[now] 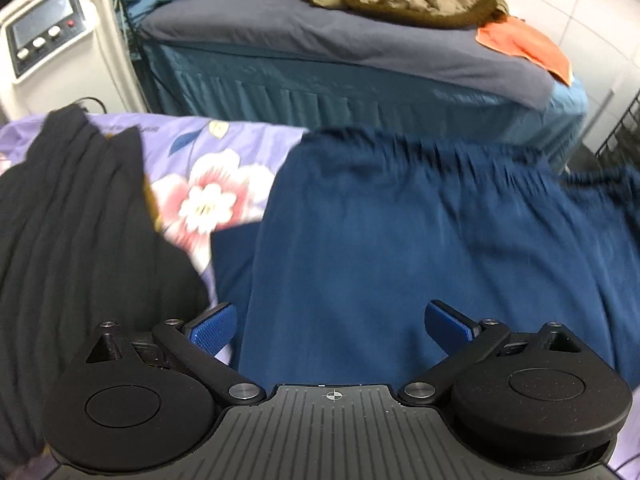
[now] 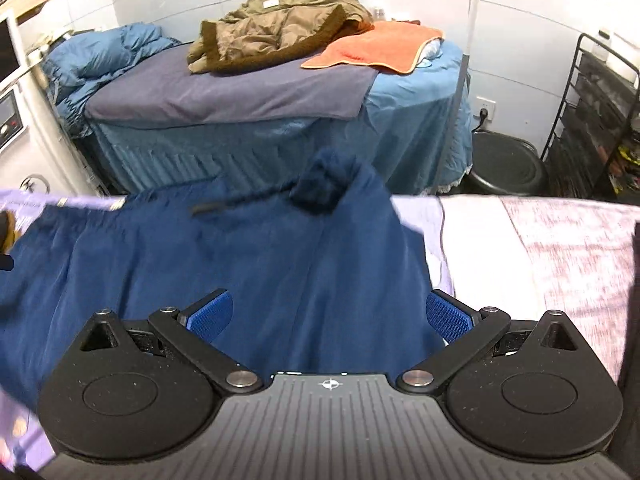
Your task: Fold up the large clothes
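Note:
A large navy blue garment [image 1: 400, 232] lies spread over a floral lilac sheet [image 1: 208, 168], its gathered edge toward the far side. My left gripper [image 1: 332, 326] hovers over its near part, open, nothing between the blue pads [image 1: 212, 326]. In the right wrist view the same navy garment [image 2: 224, 264] shows a bunched dark lump [image 2: 320, 188] at its far edge. My right gripper [image 2: 330, 318] is open above the cloth, pads [image 2: 446, 316] wide apart. A black garment [image 1: 72, 220] lies on the left of the sheet.
Beyond stands a bed with a grey-blue cover [image 2: 224, 96], an olive jacket [image 2: 280, 24] and an orange towel [image 2: 380, 46] on it. A white machine with buttons [image 1: 44, 40] is at the far left. A black rack [image 2: 600, 120] and black bin [image 2: 508, 168] stand at right. A pinkish blanket [image 2: 540, 248] covers the surface's right part.

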Motion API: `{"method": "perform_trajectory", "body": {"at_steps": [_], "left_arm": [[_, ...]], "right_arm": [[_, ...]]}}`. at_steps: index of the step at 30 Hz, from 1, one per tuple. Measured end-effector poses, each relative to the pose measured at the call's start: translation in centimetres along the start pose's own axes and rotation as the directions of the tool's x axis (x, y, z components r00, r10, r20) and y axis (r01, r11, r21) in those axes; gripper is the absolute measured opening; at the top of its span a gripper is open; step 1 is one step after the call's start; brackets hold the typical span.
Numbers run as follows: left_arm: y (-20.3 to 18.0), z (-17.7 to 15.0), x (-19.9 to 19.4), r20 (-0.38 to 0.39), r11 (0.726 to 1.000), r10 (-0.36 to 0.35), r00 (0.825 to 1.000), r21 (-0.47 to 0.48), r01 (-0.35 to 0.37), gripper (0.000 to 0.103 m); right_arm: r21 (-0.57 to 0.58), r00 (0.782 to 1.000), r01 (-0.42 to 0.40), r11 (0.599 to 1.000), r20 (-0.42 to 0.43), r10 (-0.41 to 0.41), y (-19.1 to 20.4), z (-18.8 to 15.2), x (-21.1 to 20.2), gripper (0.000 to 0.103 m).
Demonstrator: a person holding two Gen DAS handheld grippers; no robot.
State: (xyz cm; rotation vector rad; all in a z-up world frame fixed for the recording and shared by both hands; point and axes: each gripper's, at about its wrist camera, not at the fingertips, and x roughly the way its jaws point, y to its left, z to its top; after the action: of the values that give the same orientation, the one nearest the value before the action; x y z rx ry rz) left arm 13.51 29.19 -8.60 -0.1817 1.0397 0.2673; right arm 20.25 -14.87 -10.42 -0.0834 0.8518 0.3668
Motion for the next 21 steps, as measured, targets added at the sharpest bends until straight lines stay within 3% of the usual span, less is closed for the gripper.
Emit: {"method": "perform_trajectory", "body": {"at_steps": [3, 10, 16, 21], "left_arm": [[0.4, -2.8, -1.4, 0.006, 1.000, 0.017, 1.000, -0.025, -0.017, 0.103], [1.4, -6.9, -3.6, 0.006, 0.989, 0.020, 1.000, -0.144, -0.019, 0.103], [0.1, -7.1, -3.4, -0.020, 0.997, 0.072, 0.997, -0.030, -0.072, 0.103], [-1.6, -5.5, -3.4, 0.050, 0.996, 0.077, 0.996, 0.049, -0.080, 0.103]], "right_arm": [[-0.017, 1.000, -0.001, 1.000, -0.001, 0.001, 0.7, -2.4, -1.5, 0.102], [0.085, 0.997, 0.068, 0.994, 0.023, -0.070, 1.3, -6.2, -4.3, 0.102], [0.126, 0.999, 0.032, 0.992, 0.040, -0.038, 2.8, -7.7, -4.8, 0.102], [0.154, 0.995, -0.017, 0.988, 0.104, 0.001, 3.4, -6.8, -4.5, 0.102]]}}
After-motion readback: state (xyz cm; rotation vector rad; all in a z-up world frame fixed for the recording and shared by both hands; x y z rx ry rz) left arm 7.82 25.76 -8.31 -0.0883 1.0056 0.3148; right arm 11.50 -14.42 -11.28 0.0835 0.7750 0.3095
